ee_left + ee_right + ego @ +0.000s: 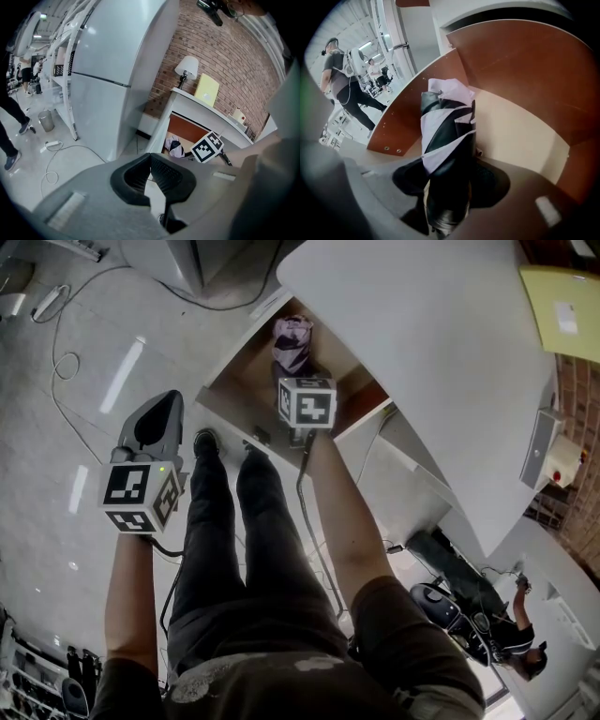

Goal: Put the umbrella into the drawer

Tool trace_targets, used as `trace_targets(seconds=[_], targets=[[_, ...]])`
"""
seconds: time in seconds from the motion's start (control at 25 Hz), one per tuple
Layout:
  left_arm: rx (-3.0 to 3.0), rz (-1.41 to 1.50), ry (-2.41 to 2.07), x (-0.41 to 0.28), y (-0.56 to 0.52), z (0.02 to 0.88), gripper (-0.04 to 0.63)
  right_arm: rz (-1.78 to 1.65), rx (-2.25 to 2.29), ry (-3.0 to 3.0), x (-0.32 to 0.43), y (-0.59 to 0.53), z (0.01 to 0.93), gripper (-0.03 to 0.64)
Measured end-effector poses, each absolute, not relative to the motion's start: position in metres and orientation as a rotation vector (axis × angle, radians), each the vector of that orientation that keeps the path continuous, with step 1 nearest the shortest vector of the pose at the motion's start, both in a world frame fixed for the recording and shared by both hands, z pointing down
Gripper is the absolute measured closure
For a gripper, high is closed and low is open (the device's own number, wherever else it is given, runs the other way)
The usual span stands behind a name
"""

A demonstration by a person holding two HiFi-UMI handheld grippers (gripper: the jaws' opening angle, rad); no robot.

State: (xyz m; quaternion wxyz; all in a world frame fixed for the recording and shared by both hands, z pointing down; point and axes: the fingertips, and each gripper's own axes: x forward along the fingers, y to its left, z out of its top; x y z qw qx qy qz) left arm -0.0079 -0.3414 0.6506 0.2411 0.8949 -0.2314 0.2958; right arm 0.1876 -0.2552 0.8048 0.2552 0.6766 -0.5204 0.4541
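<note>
Lilac-and-black fabric is bulging between the jaws of the right gripper [450, 178], which is clamping the folded umbrella [446, 140] and pointing it steeply down into the open drawer [525, 140], over the pale floor and between the red-brown wooden walls. The left gripper [151, 161] is hanging off to the side, well apart from the drawer, its jaws lying together with nothing between them. By the look of it, the pads are pressing on loose folds rather than on the shaft, so a bump could be twisting or sliding the umbrella in the hold. The near side wall and the white surface [422, 352] overhanging the drawer are both standing close enough to catch its far end. Letting go at this steep tilt risks leaving it propped against a wall and blocking the drawer. No view is showing whether the far end is touching the drawer floor. The bottom edge of the right gripper view is cutting off the handle end, and in the head view the marker cube is covering the grip.
</note>
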Motion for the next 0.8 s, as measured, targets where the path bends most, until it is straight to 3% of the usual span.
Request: trace_targets(seconds=[0.24, 0.48, 0.8], targets=[[2.448, 0.823, -0.643, -0.009, -0.341, 0.647, 0.586, 1.246, 1.832, -1.385, 0.188, -0.256, 0.806, 0.373], [2.458, 0.807, -0.631, -0.008, -0.340, 0.639, 0.586, 1.288, 1.829, -1.369, 0.185, -0.258, 0.800, 0.314], [2.501, 0.773, -0.617, -0.014, -0.344, 0.605, 0.586, 1.270, 1.915, -1.394, 0.181, -0.252, 0.752, 0.313]])
